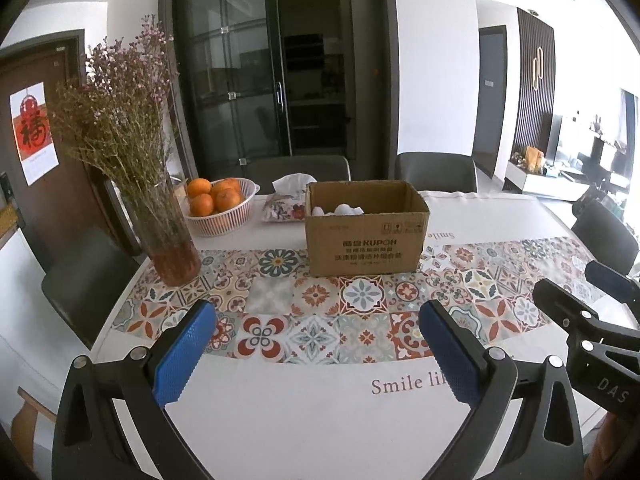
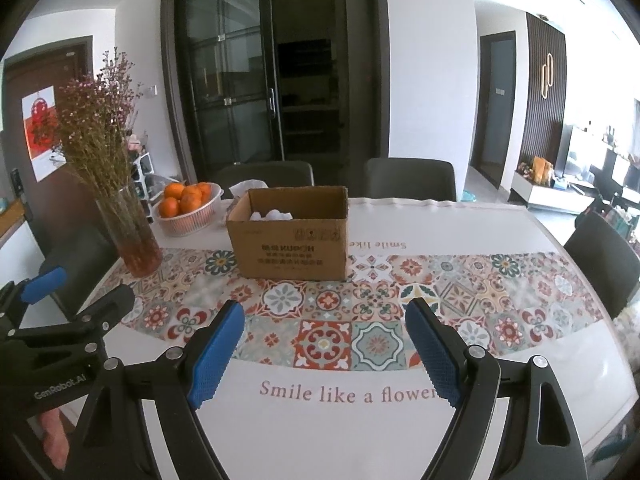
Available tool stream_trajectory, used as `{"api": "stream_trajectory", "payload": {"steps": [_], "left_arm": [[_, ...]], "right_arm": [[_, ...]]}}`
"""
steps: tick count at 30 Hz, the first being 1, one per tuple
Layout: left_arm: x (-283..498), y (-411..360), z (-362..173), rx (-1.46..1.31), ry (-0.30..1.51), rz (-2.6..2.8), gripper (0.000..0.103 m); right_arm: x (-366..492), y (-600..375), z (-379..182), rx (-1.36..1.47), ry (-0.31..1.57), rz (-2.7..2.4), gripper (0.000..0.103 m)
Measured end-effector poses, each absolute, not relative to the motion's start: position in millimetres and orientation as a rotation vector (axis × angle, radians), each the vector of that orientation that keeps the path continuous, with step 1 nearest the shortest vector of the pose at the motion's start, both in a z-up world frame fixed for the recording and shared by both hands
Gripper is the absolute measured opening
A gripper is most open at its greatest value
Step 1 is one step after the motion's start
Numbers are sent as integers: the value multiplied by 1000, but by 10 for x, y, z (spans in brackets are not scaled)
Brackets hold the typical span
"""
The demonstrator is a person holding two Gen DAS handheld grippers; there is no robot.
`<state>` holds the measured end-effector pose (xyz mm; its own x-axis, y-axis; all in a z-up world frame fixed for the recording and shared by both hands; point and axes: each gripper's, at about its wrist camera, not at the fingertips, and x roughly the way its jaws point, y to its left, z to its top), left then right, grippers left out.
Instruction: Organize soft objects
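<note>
Indoors, tiled-pattern tablecloth (image 2: 360,420), cardboard box (image 2: 290,236), both hand-held grippers (image 1: 318,354) (image 2: 325,350) released, empty.

Black claws (image 1: 318,334), blue textured pads (image 2: 216,356)

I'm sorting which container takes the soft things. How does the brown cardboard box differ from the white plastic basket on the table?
The brown cardboard box is rectangular with solid printed walls; the white plastic basket is round with slotted walls. The box holds crumpled white soft items; the basket holds oranges. The box stands on the patterned tile strip, nearer the grippers; the basket sits farther back, beside the glass vase of dried flowers. Both are open-topped and upright.
</note>
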<state>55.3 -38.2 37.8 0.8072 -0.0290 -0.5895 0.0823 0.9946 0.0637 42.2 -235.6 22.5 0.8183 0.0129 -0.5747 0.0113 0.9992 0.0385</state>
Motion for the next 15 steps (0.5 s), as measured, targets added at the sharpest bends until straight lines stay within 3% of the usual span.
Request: {"api": "stream_trajectory", "payload": {"steps": [15], "left_arm": [[447,-356,393,93,614,-48,103]], "right_arm": [[389,-2340,193,50,619,19,84]]}}
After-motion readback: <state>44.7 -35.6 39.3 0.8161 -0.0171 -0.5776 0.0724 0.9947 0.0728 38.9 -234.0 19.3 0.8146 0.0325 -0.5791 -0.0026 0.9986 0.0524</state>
